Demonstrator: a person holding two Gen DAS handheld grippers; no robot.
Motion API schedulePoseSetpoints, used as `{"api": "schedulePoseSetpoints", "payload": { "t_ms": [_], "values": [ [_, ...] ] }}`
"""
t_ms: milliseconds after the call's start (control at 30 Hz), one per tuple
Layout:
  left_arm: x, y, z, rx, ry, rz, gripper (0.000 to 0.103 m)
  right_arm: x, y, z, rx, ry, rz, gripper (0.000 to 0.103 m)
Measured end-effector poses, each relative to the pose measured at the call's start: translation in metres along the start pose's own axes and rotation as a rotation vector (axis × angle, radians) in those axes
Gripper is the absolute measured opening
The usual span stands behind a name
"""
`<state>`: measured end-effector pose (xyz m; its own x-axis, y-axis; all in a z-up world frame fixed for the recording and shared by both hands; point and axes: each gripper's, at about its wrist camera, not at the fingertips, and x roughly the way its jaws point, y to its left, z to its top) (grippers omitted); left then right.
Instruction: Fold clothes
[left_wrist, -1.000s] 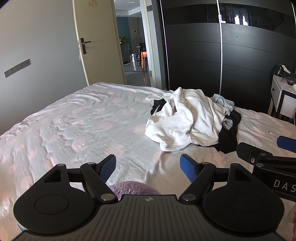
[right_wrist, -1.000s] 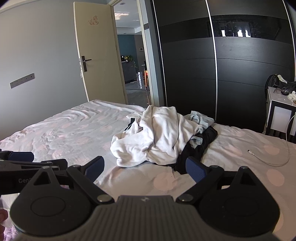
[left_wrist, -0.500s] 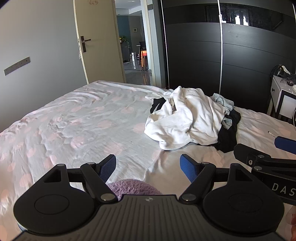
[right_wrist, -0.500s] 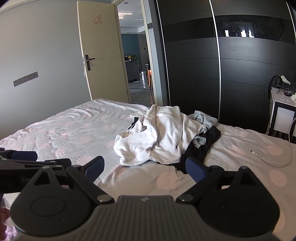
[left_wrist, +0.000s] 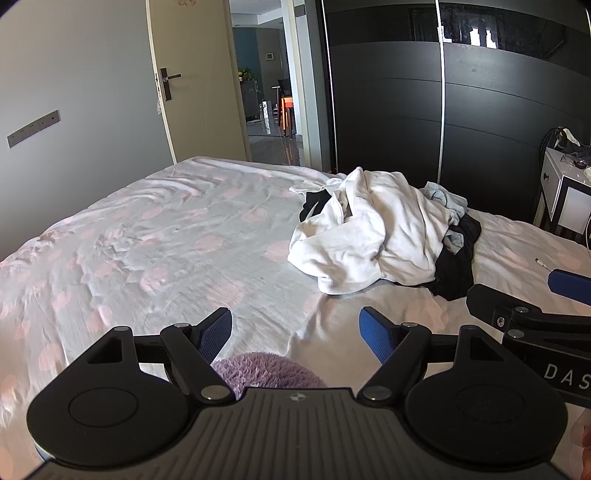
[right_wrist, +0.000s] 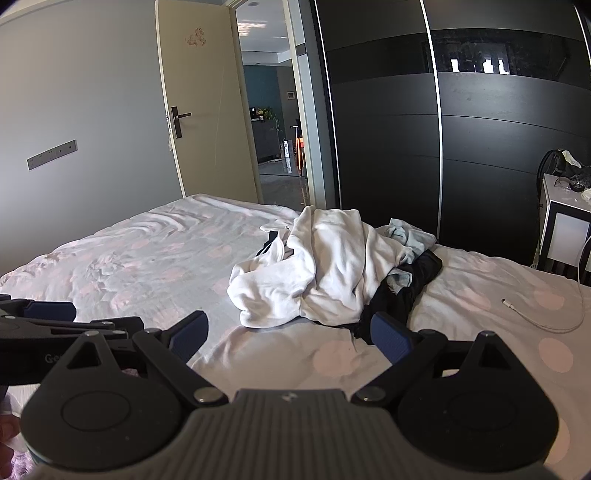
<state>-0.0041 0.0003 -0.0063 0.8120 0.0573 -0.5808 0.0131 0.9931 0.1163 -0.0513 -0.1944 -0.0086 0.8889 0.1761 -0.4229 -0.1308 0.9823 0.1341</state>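
A heap of clothes lies on the bed: a crumpled white garment (left_wrist: 373, 236) (right_wrist: 321, 266) on top, a black one (left_wrist: 458, 269) (right_wrist: 402, 291) under its right side, a pale blue one (left_wrist: 443, 195) (right_wrist: 406, 232) behind. My left gripper (left_wrist: 295, 332) is open above the sheet, well short of the heap, nothing between its blue pads. My right gripper (right_wrist: 291, 332) is open too, empty, with the heap just beyond its fingertips. A fuzzy purple fabric (left_wrist: 262, 369) lies under the left gripper.
The bed (left_wrist: 155, 236) has a white sheet with pink dots. A white cable (right_wrist: 543, 321) lies on its right side. A black wardrobe (right_wrist: 461, 129) stands behind, a white nightstand (right_wrist: 565, 225) at the right, an open door (left_wrist: 195, 85) at the left.
Both grippers have drifted slightly, so the heap sits a little further right in each view. Both stay open. The clothes have not moved.
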Motion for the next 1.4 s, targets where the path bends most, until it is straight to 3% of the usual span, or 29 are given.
{"api": "schedulePoseSetpoints", "payload": {
  "t_ms": [633, 1067, 1200, 1400],
  "values": [
    [0.012, 0.007, -0.003, -0.011, 0.032, 0.003, 0.075, 0.013, 0.000, -0.005, -0.011, 0.036, 0.025, 0.096],
    [0.053, 0.075, 0.017, -0.046, 0.090, 0.016, 0.075, 0.079, -0.001, 0.001, -0.046, 0.089, 0.087, 0.094],
    [0.083, 0.088, 0.030, -0.048, 0.104, -0.026, 0.075, 0.113, 0.001, 0.009, -0.065, 0.127, 0.085, 0.068],
    [0.147, 0.077, 0.056, 0.004, 0.157, -0.119, 0.075, 0.166, -0.001, 0.015, -0.091, 0.185, 0.053, 0.067]
  ]
}}
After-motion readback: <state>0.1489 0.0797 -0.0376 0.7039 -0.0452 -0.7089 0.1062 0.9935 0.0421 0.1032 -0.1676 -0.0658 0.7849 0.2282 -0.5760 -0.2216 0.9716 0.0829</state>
